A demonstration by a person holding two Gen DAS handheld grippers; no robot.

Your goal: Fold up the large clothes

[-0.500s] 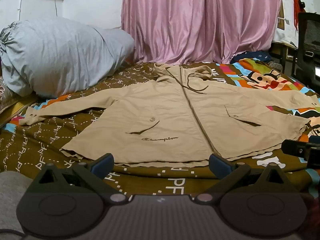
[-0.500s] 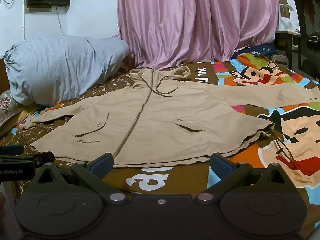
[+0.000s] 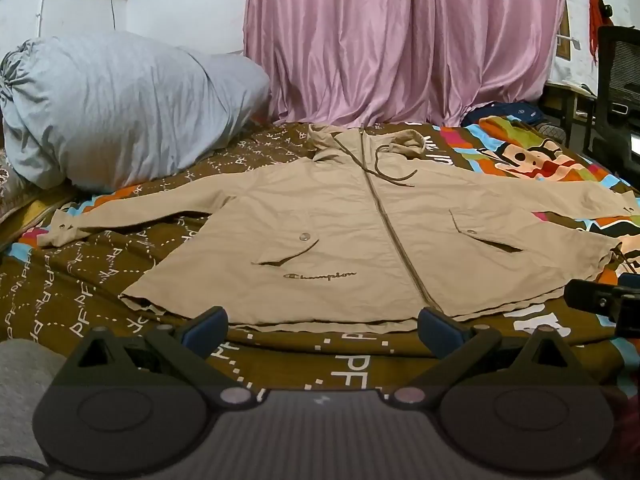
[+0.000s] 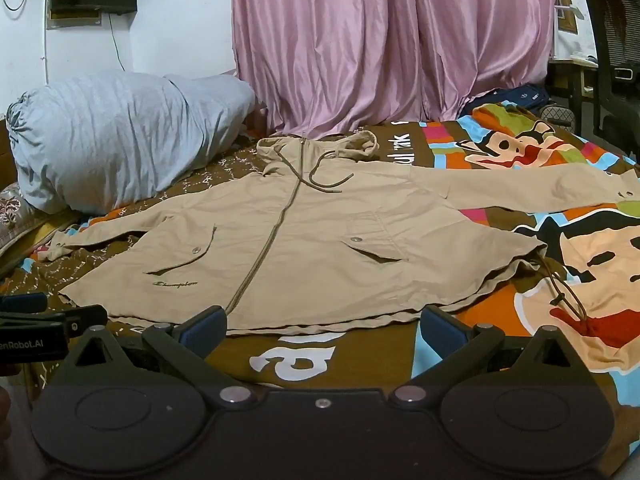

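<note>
A tan hooded jacket (image 3: pixel 340 224) lies flat and zipped on the bed, front up, hood toward the curtain, both sleeves spread out sideways; it also fills the middle of the right wrist view (image 4: pixel 320 240). My left gripper (image 3: pixel 322 326) hovers open just short of the hem, nothing between its blue pads. My right gripper (image 4: pixel 322 326) is open too, near the hem's middle, empty. Each gripper's tip shows at the edge of the other's view: the right gripper (image 3: pixel 604 300) and the left gripper (image 4: pixel 48 316).
A bedsheet (image 4: pixel 560 280) in brown with bright cartoon prints covers the bed. A big grey bundle (image 3: pixel 120 108) lies at the back left. Pink curtains (image 3: pixel 400 40) hang behind. A black office chair (image 3: pixel 620 92) stands at the right.
</note>
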